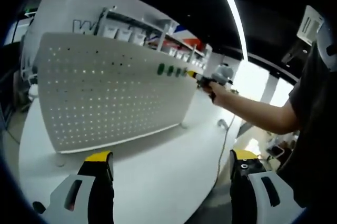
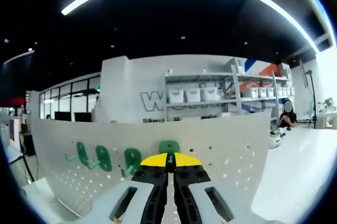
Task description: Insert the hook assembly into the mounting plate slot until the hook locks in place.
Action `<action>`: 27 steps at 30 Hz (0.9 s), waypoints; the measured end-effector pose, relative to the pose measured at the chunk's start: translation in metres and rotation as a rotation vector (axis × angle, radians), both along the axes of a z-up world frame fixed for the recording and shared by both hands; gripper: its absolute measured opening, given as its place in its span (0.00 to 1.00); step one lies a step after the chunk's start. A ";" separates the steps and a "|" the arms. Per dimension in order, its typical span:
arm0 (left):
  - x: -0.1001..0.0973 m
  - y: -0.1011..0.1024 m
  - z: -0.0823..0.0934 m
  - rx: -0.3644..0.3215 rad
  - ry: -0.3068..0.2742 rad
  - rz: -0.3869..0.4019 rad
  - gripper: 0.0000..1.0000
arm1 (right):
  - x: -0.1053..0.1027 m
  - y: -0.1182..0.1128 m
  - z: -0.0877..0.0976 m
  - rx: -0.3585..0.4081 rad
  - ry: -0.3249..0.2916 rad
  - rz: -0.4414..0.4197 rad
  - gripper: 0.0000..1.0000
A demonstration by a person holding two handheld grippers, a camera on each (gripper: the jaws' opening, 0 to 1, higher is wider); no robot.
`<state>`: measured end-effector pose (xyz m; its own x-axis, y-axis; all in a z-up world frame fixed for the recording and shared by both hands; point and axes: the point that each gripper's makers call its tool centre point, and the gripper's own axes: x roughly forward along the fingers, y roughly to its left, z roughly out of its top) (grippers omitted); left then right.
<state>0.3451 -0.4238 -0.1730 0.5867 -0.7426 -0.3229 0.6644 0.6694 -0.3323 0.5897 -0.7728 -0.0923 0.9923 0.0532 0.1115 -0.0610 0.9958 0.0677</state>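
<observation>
Hook assembly (image 2: pixel 169 149), green, sits pinched in the right gripper (image 2: pixel 169 162), jaws closed narrow on it, directly ahead against the upper pegboard (image 2: pixel 221 150) beside three mounted hooks (image 2: pixel 102 158); left gripper (image 1: pixel 171 168) hangs back over the desk (image 1: pixel 158 171), jaws wide, empty.

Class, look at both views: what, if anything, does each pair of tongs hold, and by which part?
Left tongs: open, holding nothing. Right tongs: shut at a green hook on the pegboard; the gripped part is hidden.
</observation>
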 end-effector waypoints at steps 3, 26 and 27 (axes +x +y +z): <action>-0.001 0.000 -0.003 0.010 0.007 0.002 0.93 | 0.002 -0.004 -0.002 -0.020 -0.016 0.003 0.00; 0.006 -0.008 -0.013 -0.001 0.047 0.010 0.93 | 0.013 -0.005 -0.010 -0.058 -0.041 0.038 0.00; 0.006 -0.010 -0.011 -0.021 0.049 0.009 0.93 | 0.013 -0.006 -0.011 -0.054 -0.024 0.040 0.00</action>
